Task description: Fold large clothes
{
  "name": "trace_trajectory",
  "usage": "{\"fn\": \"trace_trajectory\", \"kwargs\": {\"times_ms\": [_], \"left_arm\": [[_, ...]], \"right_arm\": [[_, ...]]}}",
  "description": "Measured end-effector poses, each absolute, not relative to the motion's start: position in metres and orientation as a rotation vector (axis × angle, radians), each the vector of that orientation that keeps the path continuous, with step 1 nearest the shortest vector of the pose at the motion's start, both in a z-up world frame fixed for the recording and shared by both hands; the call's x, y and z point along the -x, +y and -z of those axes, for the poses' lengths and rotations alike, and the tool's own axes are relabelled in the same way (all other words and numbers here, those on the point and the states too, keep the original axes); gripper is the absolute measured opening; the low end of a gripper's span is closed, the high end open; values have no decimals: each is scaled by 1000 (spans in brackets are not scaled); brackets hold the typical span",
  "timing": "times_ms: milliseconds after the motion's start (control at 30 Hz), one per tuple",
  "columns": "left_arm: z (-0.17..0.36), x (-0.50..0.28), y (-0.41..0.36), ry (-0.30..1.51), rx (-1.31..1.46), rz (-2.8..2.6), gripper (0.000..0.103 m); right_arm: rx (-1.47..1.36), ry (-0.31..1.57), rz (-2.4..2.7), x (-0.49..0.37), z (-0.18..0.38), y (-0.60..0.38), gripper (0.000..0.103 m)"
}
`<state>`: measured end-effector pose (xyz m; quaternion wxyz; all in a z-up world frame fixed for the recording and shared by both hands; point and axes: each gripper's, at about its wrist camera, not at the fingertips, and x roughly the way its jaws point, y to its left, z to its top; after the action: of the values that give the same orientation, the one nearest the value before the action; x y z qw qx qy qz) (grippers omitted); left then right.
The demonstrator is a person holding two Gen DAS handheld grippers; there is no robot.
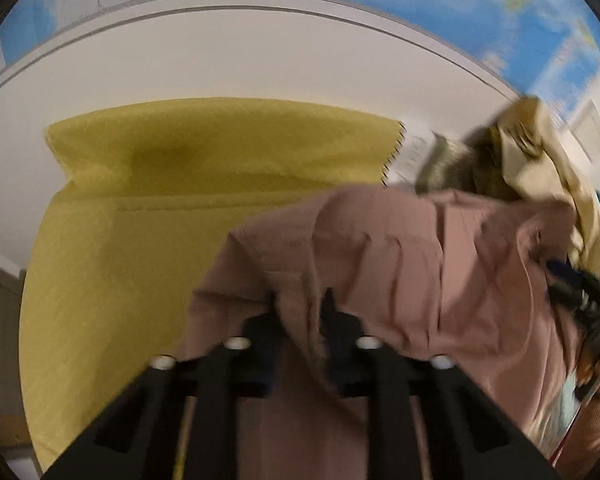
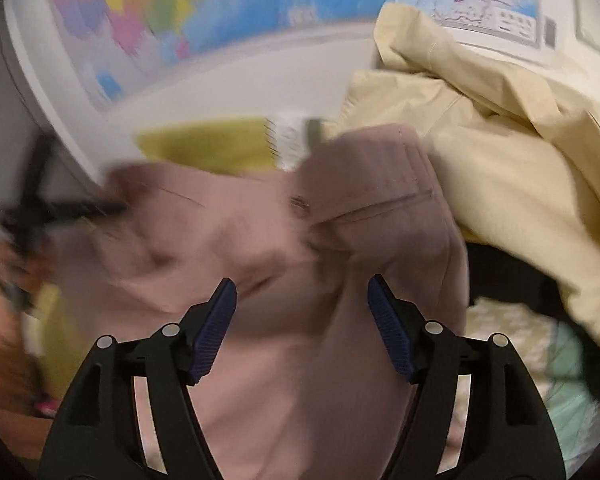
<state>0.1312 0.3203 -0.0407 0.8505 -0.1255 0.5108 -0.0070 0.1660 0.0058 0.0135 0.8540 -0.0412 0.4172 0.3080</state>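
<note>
Left gripper point(image 1: 300, 304) pinching bunched fold of dusty-pink cotton garment point(image 1: 400, 248), draped over flat mustard-yellow cloth point(image 1: 140, 208). Right gripper point(image 2: 302, 300) spread apart above garment. Crumpled cream garment point(image 2: 500, 152) right of it.

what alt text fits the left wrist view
The left tool is shut on a fold of a dusty pink garment, above a yellow cloth spread on a white surface. A beige garment is heaped at right.

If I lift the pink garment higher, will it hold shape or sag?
Likely sag: the pink garment bunches in soft folds at the left tool. It probably drapes unevenly, since the right tool is open, holding nothing.
</note>
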Motion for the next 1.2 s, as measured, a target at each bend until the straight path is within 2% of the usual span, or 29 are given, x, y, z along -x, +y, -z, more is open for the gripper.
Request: {"fn": "trace_trajectory", "kwargs": {"times_ms": [67,100,133,167,200,233,267,333,433,500,533,567,667,733,833,933,1000,1067,1133,1200], "left_arm": [[35,-139,331,1058,334,14,4],[30,-142,337,1041,377,20,4],[26,-146,342,1036,414,26,4],[23,-151,349,1037,468,34,5],[22,-155,356,1044,525,40,7],[25,-160,372,1050,657,59,11],[26,-160,380,1035,730,71,25],[25,-156,401,969,813,52,39],[19,-141,398,954,727,91,48],[14,-129,383,947,593,103,59],[10,-119,369,938,482,103,70],[9,-110,359,933,393,93,76],[15,-88,336,934,205,79,79],[26,-76,327,950,122,72,86],[46,-66,323,999,53,11,84],[49,-46,338,967,128,30,83],[49,-30,344,943,159,50,83],[46,-18,343,917,152,68,86],[49,-9,335,906,142,96,92],[53,-3,329,915,132,115,93]], "right_arm": [[153,890,-605,-173,-5,13,63],[164,903,-594,-177,0,14,53],[178,915,-597,-180,4,15,48],[195,915,-594,-183,6,15,33],[201,910,-590,-185,8,13,16],[185,911,-599,-188,9,9,9],[142,918,-613,-191,9,2,4],[96,894,-616,-189,3,-8,2],[29,834,-629,-184,-16,-15,2],[-24,782,-644,-181,-32,-25,2],[-24,761,-639,-181,-37,-26,2],[-13,750,-630,-182,-39,-25,2],[-26,812,-624,-195,-24,-17,2],[-25,894,-611,-207,-2,-12,4],[-97,911,-608,-206,7,-21,7],[-152,869,-634,-188,-7,-44,34],[-151,803,-655,-163,-22,-61,61],[-140,736,-665,-131,-30,-82,71],[-135,727,-688,-106,-26,-95,73],[-105,752,-686,-79,-11,-102,74]]}}
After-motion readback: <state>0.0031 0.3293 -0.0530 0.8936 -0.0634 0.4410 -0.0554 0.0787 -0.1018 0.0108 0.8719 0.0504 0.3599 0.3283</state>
